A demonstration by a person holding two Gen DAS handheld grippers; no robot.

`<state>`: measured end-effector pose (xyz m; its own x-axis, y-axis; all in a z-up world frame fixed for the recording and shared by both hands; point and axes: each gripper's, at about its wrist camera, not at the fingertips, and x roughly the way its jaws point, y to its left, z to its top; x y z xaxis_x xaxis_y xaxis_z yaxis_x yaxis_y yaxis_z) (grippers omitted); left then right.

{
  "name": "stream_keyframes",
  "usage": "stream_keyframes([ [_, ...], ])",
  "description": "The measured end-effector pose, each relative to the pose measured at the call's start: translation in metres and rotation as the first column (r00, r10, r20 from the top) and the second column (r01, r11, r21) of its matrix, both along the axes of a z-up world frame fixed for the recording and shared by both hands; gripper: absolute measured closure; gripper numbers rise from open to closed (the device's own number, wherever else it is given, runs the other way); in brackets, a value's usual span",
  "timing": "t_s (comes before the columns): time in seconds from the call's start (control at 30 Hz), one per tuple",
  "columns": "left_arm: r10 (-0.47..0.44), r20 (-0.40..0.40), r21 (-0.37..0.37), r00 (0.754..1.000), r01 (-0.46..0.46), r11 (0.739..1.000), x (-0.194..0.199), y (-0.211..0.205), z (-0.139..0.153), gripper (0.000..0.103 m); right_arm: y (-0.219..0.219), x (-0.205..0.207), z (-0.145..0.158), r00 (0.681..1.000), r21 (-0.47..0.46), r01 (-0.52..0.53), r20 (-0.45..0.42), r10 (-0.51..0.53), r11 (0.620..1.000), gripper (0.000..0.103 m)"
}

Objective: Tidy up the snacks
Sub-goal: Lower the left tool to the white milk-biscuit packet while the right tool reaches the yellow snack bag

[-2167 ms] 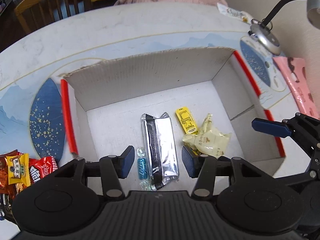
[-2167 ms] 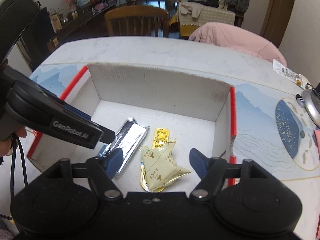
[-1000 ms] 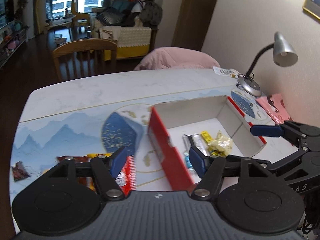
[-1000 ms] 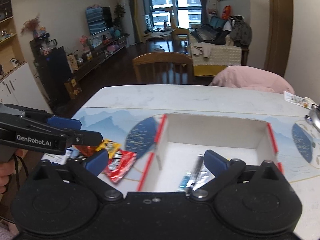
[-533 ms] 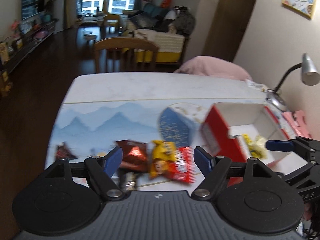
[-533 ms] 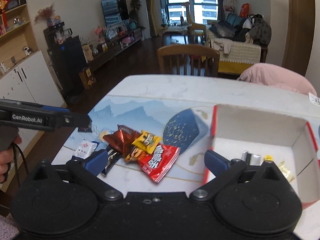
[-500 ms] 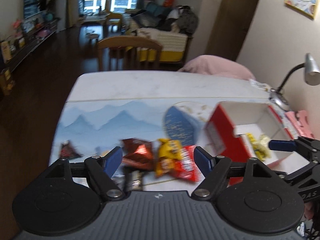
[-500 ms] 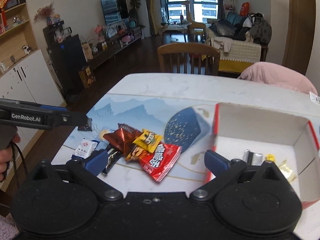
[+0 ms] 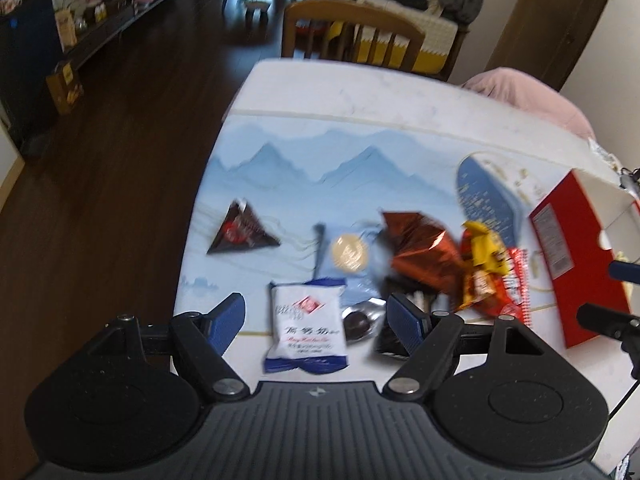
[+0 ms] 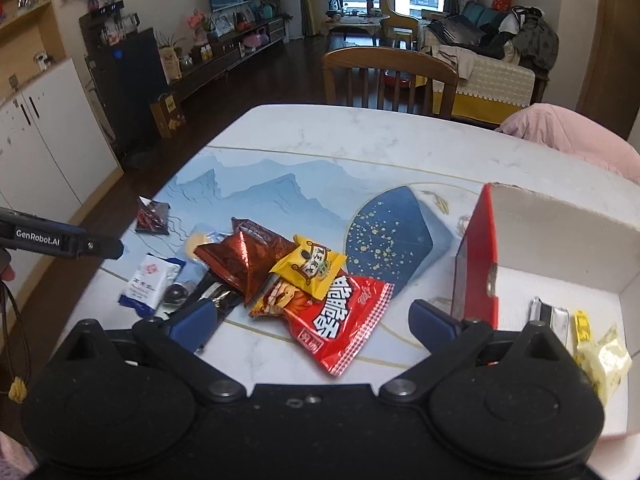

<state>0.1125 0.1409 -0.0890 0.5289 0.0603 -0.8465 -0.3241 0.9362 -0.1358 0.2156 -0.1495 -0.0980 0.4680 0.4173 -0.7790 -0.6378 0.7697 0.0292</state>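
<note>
A loose pile of snacks lies on the table left of a red box (image 10: pixel 476 256) with a white inside. My left gripper (image 9: pixel 316 318) hangs open above a white and blue packet (image 9: pixel 306 328), one finger on each side of it and neither touching. Beyond it lie a gold coin packet (image 9: pixel 349 252), a copper foil bag (image 9: pixel 420 248) and a dark triangular packet (image 9: pixel 240 232). My right gripper (image 10: pixel 314 322) is open above a red packet (image 10: pixel 340 316), with a yellow packet (image 10: pixel 310 266) behind. A silver bar (image 10: pixel 554 318) and a pale yellow bag (image 10: pixel 604 360) lie in the box.
The table's left edge (image 9: pixel 200 216) runs close to the snacks, with dark floor beyond. A wooden chair (image 10: pixel 390 76) and a pink cushion (image 10: pixel 568 136) stand at the far side. The red box (image 9: pixel 568 248) walls off the right.
Both grippers have swung left from over the box to the snack pile and come lower. The left one now frames the white and blue packet, its jaws a little wider.
</note>
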Motion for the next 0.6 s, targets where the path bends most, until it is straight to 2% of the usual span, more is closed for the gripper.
stream_keyframes([
  [0.3, -0.020, -0.115, -0.031, 0.993, 0.016, 0.999, 0.011, 0.003, -0.049, 0.025, 0.021, 0.018, -0.020, 0.997, -0.068, -0.076, -0.020, 0.074, 0.995, 0.004],
  [0.6, -0.043, -0.172, -0.045, 0.984, 0.035, 0.998, 0.017, 0.001, -0.071, 0.025, 0.039, 0.049, -0.036, 0.995, -0.080, -0.089, -0.052, 0.085, 0.993, 0.010],
])
